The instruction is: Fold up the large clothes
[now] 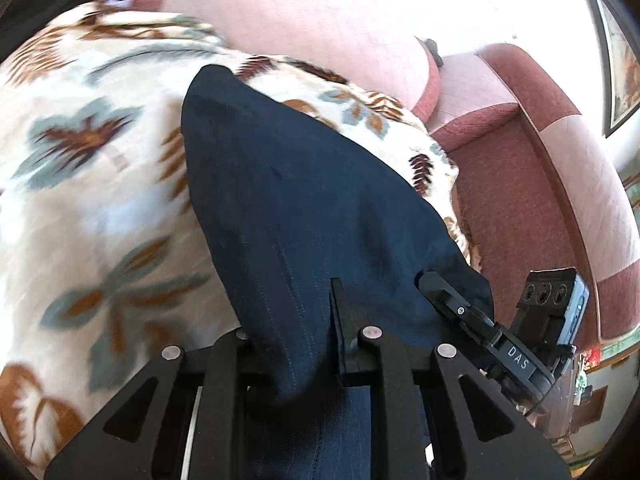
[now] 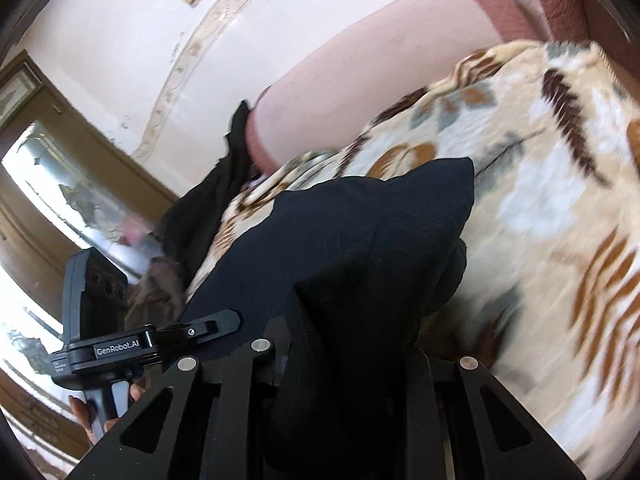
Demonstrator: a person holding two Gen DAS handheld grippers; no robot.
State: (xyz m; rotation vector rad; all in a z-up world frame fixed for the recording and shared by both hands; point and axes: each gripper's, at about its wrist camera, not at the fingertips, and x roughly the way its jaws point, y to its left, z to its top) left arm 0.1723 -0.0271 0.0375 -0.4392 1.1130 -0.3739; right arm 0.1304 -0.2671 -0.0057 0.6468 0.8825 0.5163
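Garment, dark navy: pinched by left gripper and right gripper, held above leaf-patterned blanket; pink sofa back beyond the blanket.

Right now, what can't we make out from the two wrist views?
- Left gripper fingertips: left view, the dark garment drapes over them.
- Right gripper fingertips: right view, same garment covers them.
- Garment type and full extent: both views, cut off by the bottom edge.
- Blanket pattern: motion blur in both views.
- Black cloth by the cushion: right view, partly hidden.
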